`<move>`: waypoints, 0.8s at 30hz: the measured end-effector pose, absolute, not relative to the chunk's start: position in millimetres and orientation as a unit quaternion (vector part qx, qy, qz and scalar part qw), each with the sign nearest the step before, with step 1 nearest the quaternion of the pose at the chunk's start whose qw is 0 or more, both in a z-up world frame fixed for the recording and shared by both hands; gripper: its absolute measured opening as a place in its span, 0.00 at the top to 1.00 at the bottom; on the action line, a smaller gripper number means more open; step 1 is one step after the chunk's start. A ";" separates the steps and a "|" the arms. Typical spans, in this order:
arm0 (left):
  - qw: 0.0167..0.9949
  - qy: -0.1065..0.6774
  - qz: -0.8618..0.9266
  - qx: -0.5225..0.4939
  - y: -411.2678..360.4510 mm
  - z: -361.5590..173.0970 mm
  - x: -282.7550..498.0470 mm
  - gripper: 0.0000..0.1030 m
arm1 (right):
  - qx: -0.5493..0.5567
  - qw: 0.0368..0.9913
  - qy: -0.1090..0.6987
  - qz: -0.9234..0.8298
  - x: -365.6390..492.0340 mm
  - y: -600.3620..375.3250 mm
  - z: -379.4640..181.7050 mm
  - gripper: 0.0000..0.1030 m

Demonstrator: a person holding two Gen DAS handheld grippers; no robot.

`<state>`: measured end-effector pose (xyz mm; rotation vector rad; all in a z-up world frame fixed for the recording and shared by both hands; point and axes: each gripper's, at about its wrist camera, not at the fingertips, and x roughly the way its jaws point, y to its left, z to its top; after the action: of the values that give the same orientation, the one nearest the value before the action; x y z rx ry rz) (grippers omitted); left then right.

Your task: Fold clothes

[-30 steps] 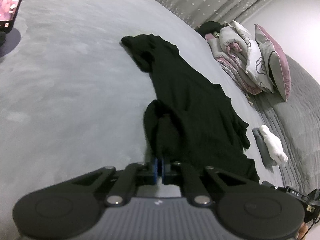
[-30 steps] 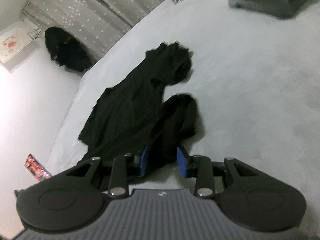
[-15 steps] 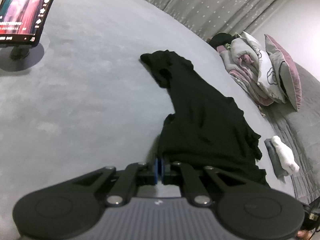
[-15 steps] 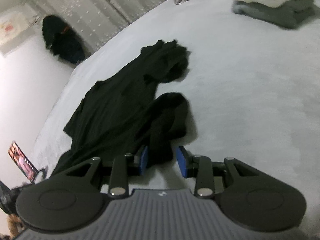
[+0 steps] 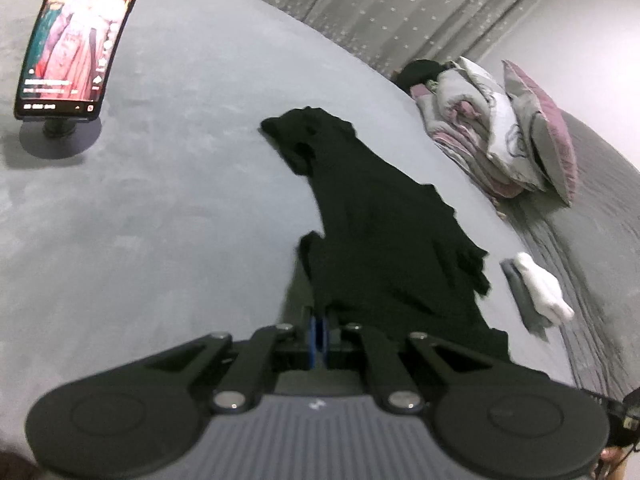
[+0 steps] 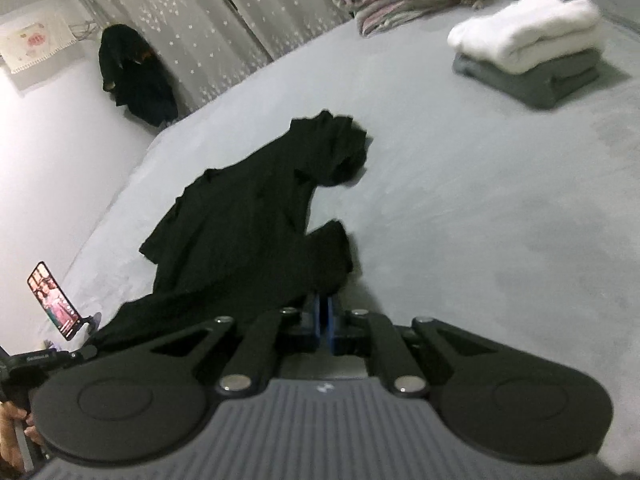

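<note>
Setting: grey bed (image 5: 168, 200) under both grippers, starred curtain (image 5: 384, 4) at twelve o'clock in the left wrist view.
Black garment: black garment (image 5: 384, 232) lies crumpled at the middle of the bed, running from six o'clock up toward twelve in both views (image 6: 248, 220).
Left gripper: left gripper (image 5: 319, 334) has its blue pads pressed together on the garment's near edge at six o'clock.
Right gripper: right gripper (image 6: 325, 322) is closed on another part of the near edge; a second ago its pads stood apart around the cloth.
Change: the phone on a stand (image 5: 76, 36), barely in view at ten o'clock before, now shows in full; the garment's near fold has pulled straighter than a second ago.
Folded stack: white towel on a grey one (image 6: 528, 44), at two o'clock in the right wrist view.
Bedding: pillows and rolled quilt (image 5: 500, 128), at two o'clock in the left wrist view.
</note>
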<state>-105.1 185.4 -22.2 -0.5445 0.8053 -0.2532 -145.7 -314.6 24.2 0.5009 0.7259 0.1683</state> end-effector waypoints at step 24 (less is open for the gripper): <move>0.848 0.470 -0.190 -0.156 173.0 -33.9 -185.5 0.97 | 0.184 0.897 0.394 0.083 -239.9 -314.9 44.1 0.95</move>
<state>-185.5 173.0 -33.9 -0.3281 0.9915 -0.3997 -239.9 -314.9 44.1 0.3813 0.8156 0.1729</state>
